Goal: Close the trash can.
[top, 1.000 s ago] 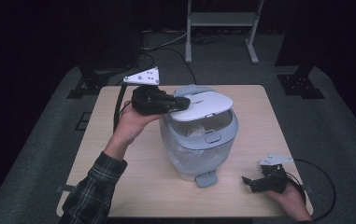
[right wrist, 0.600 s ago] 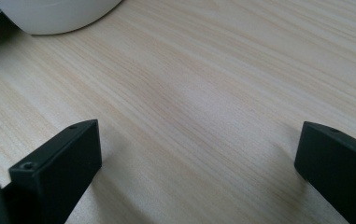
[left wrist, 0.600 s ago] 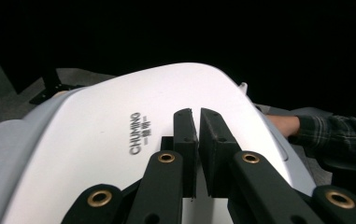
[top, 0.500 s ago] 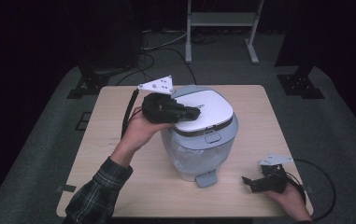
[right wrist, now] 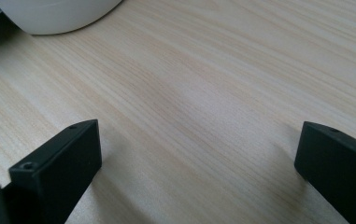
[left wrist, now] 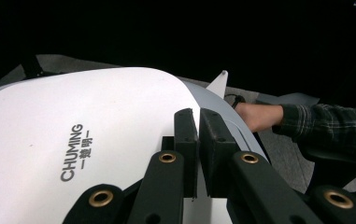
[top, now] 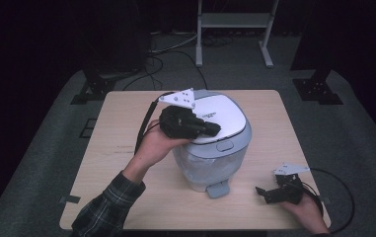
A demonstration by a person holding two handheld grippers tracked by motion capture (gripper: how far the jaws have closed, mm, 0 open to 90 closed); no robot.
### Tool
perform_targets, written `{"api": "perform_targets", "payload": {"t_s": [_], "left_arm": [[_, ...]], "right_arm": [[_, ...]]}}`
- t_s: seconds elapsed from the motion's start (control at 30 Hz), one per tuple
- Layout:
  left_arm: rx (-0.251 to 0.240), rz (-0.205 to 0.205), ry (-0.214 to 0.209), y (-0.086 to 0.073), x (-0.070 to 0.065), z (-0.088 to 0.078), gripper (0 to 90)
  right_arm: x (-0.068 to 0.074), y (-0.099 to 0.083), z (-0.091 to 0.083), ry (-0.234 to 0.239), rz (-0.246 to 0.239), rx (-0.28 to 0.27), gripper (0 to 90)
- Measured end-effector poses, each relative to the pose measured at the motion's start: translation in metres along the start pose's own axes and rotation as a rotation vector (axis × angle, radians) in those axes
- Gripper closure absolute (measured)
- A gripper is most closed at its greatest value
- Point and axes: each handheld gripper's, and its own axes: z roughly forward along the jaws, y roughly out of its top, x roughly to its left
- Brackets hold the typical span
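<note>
Light wood-grain bench [top: 126, 207] stood on grey carpet in a dark room, w/ a metal stand [top: 232, 24] behind it and black cables on the floor. The rice cooker [top: 215, 148] sat near bench centre, slightly right of middle; white lid [top: 225, 116] was down on the pale body, latch button facing the person's side, hinge end toward the far edge, so its long axis ran front-to-back. A small grey tab at its base pointed toward the near edge. Left hand-held gripper [top: 214, 129] lay over the lid's near-left part, jaws pressed together w/ nothing between, tips resting on or just above the lid; can't tell contact. Right hand-held gripper [top: 262, 193] rested low at the bench's near-right corner, well apart from the cooker, jaws spread wide, empty.
</note>
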Motion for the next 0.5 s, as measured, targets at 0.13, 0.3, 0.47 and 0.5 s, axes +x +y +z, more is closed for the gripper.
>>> {"api": "perform_targets", "payload": {"t_s": [0.13,0.3,0.47,0.5], "left_arm": [[0.005,0.001,-0.006,-0.0004,-0.0027,0.0039,86.1],[0.012,-0.008,-0.014,-0.0003,-0.0049,0.007,90.0],[0.025,-0.02,-0.028,-0.0027,-0.0055,0.0104,90.0],[0.024,-0.005,-0.023,-0.0026,-0.0066,0.0104,90.0]], "right_arm": [[0.0,0.0,0.0,0.0,0.0,0.0,0.0],[0.0,0.0,0.0,0.0,0.0,0.0,0.0],[0.0003,-0.0001,-0.0001,0.002,-0.002,-0.001,0.0],[0.0003,0.0,0.0,0.003,-0.005,0.001,0.0]]}}
